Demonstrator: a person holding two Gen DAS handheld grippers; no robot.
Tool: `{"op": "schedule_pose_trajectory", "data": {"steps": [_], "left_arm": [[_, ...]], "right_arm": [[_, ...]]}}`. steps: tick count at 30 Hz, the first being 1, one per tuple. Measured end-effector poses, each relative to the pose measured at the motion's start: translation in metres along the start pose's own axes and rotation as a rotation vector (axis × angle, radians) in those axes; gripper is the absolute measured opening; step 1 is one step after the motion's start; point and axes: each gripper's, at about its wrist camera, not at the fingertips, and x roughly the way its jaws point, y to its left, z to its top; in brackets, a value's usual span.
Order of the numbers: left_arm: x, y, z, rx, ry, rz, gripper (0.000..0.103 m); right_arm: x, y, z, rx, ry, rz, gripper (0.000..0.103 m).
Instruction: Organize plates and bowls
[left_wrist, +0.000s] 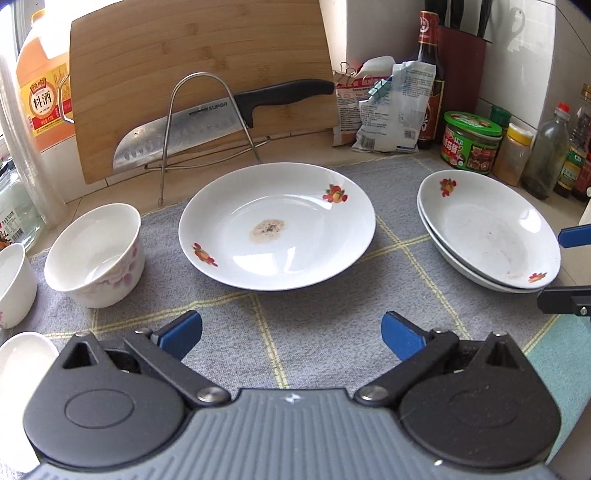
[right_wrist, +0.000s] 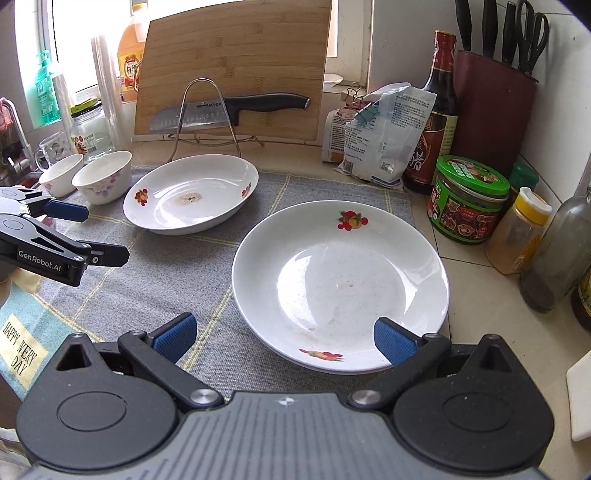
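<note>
2 stacked plates (left_wrist: 491, 236) show only from left wrist; right sees 1.

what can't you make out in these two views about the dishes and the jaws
- Plate stack, left wrist view: two rims show; anything beneath is hidden by the top plate.
- Same stack in the right wrist view: looks like one plate, its near rim behind the right gripper.
- Leftmost bowls, left wrist view: cut off by the frame edge.
- Left gripper: jaws apart, empty.
</note>
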Motion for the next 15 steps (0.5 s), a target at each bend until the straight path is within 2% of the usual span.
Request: {"op": "schedule_pose_trajectory", "data": {"steps": [8, 15], "left_arm": [[0.031, 0.014, -0.003, 0.021, -0.006, -0.024, 0.102], [0.055, 0.024, 0.005, 0.017, 0.012, -0.105, 0.102]], "right_arm": [[0.008, 0.023, 0.023, -0.003, 0.039, -0.053, 0.103], [0.015, 0.039, 0.045, -0.012, 0.053, -0.067, 0.103]]}}
